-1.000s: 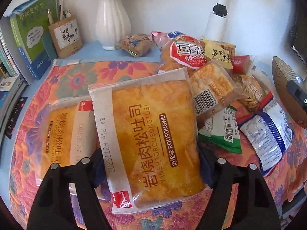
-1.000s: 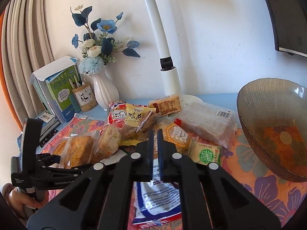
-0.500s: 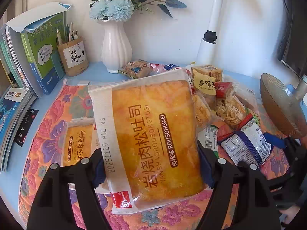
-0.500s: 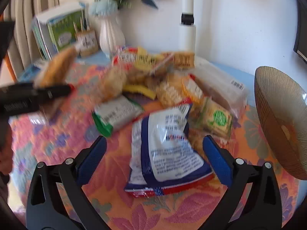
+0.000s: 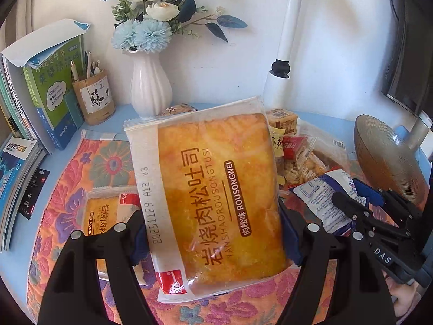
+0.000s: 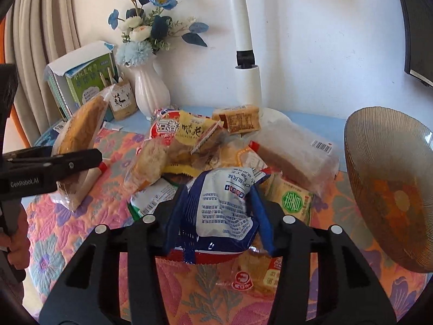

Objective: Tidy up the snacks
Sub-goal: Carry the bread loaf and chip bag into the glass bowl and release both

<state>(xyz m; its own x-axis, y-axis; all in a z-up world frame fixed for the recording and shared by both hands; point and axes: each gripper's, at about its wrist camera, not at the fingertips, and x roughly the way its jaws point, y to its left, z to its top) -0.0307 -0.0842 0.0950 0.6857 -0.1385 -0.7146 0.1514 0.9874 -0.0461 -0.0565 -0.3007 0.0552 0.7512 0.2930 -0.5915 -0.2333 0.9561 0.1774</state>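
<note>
Left gripper [image 5: 213, 233] pads clamped on orange meat-floss toast pack [image 5: 216, 189], held clear above floral cloth [image 5: 108, 162], left of snack pile [image 6: 205, 140]. Right gripper [image 6: 219, 216] jaws closing around blue-white packet [image 6: 224, 211] at pile's near edge, pads against its sides. Brown glass bowl [image 6: 389, 189] right of pile.

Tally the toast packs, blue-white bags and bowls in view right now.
Toast pack: 2, one in the left tongs, one on the cloth
Blue-white bag: 1, with the right tongs closing on it
Bowl: 1
Total: 4
</note>
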